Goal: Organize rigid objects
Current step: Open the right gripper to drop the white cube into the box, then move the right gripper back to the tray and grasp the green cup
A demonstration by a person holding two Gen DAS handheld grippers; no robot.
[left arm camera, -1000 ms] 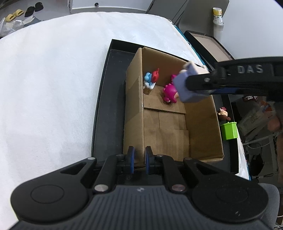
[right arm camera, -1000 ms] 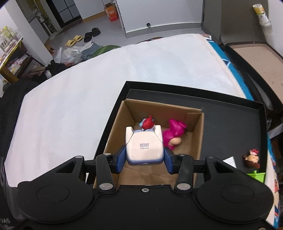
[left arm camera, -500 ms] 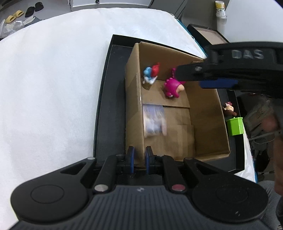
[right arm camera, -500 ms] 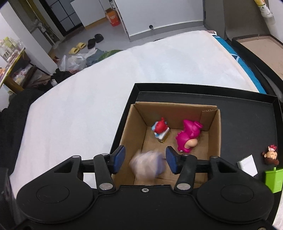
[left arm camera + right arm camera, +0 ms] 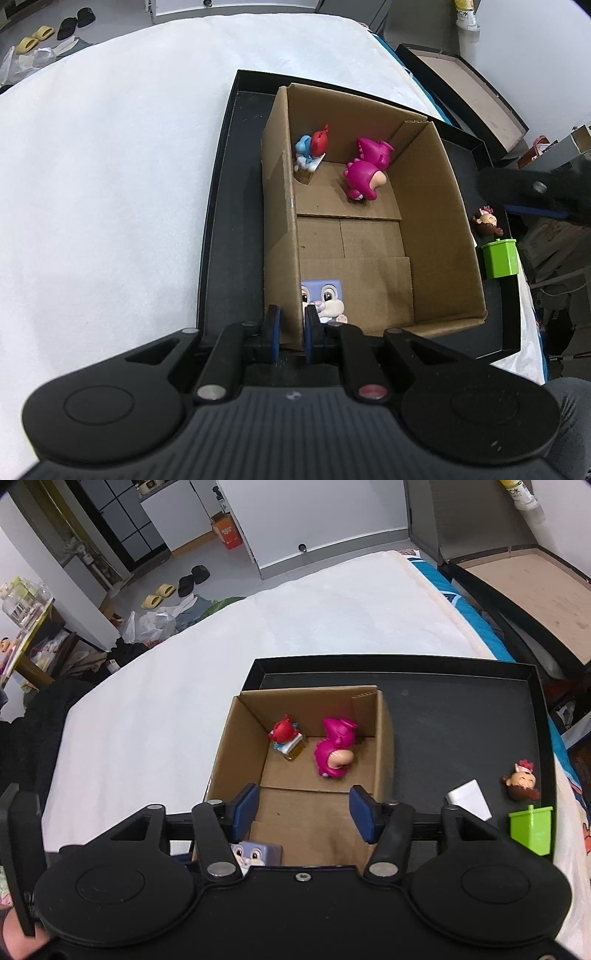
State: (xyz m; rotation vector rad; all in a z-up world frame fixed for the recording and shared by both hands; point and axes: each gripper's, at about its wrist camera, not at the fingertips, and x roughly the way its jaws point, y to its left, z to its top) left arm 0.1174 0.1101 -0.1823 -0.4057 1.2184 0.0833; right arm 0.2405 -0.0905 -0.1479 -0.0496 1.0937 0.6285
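A cardboard box [image 5: 436, 192] stands in a black tray [image 5: 221, 206]. Inside lie a pink dinosaur figure [image 5: 364, 170], a red-and-blue figure [image 5: 312, 149] and a lilac bunny block [image 5: 325, 299] in the near corner. My left gripper [image 5: 291, 332] is shut on the box's near left wall. My right gripper [image 5: 301, 812] is open and empty above the box's near part; the bunny block [image 5: 256, 853] shows below it. A brown-haired figure [image 5: 521, 781], a green box [image 5: 532, 827] and a white card [image 5: 469, 799] lie on the tray right of the box.
The tray sits on a white mattress [image 5: 110, 166]. A second black tray with a brown board [image 5: 524, 587] leans at the far right. Shoes and bags [image 5: 173, 590] lie on the floor beyond the bed.
My right gripper opened and let go of the bunny block, which fell into the box's near corner. The right gripper then drew back to the right. The left gripper kept its hold.
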